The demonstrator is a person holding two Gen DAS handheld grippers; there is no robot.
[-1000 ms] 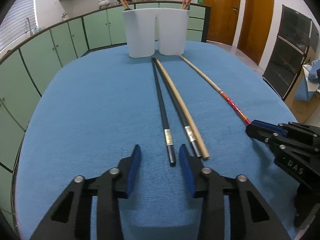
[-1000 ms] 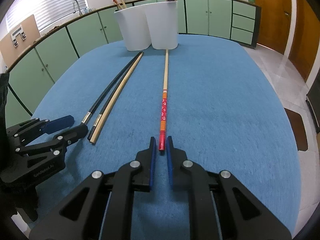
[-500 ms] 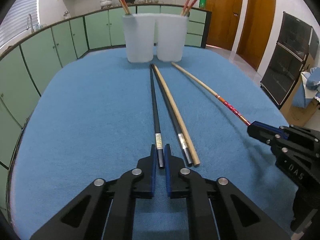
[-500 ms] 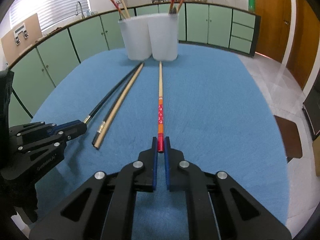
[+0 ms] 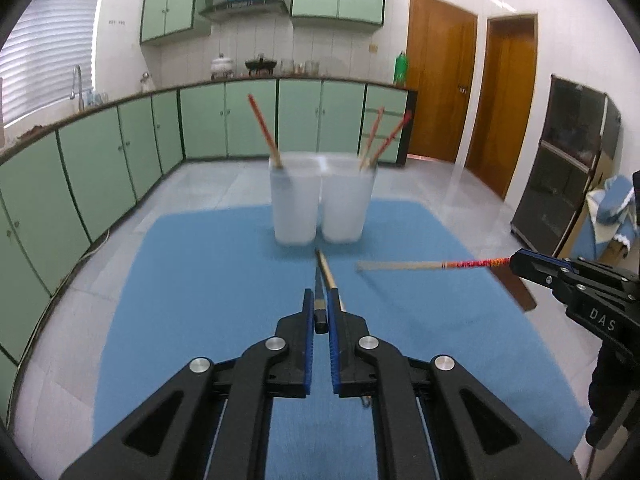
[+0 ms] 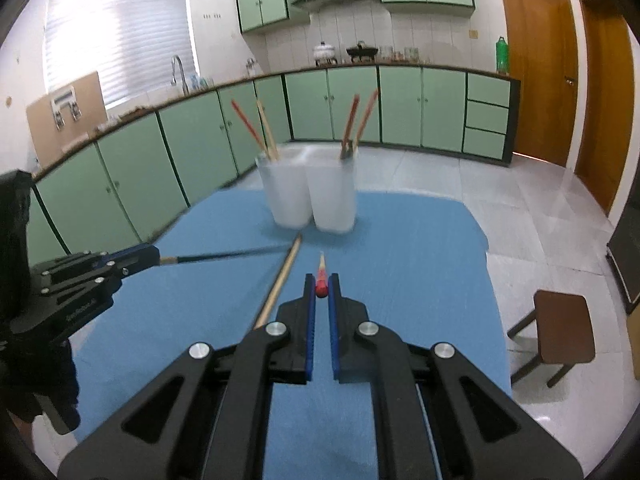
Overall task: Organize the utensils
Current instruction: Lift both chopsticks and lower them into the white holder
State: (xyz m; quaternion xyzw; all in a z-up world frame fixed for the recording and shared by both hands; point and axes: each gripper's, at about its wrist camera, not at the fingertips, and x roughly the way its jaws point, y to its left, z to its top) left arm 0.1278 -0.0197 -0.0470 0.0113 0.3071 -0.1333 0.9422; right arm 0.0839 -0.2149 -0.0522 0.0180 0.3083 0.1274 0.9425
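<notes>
Left wrist view: the left gripper (image 5: pixel 320 322) has its blue fingers (image 5: pixel 308 336) pinched tight on the end of a black chopstick (image 5: pixel 319 308). The stick points straight ahead of it, up off the blue table (image 5: pixel 200 300). Just to the right of that stick lies a light wooden chopstick (image 5: pixel 329 276), flat on the table below. Ahead of the gripper stand two white cups (image 5: pixel 320 204), touching side by side. The left cup holds one red stick (image 5: pixel 262 130). The right cup holds two red sticks (image 5: pixel 384 136) that lean to the right. Far off to the right, the right gripper (image 5: pixel 516 263) holds a red patterned chopstick (image 5: pixel 432 265) by its red end, up in the air. It looks blurry.

Right wrist view: the right gripper (image 6: pixel 321 292) has its fingers squeezed close on the red end of the patterned chopstick (image 6: pixel 321 276). The stick points ahead at the cups (image 6: pixel 310 196). Just left of it, the wooden chopstick (image 6: pixel 280 284) lies on the table (image 6: pixel 420 280). Farther left, the left gripper (image 6: pixel 156 258) holds the black chopstick (image 6: pixel 228 255) out sideways. To the right, off the table, a brown stool (image 6: pixel 560 328) stands on the floor. Green cupboards (image 6: pixel 400 108) run along the wall behind the cups.
</notes>
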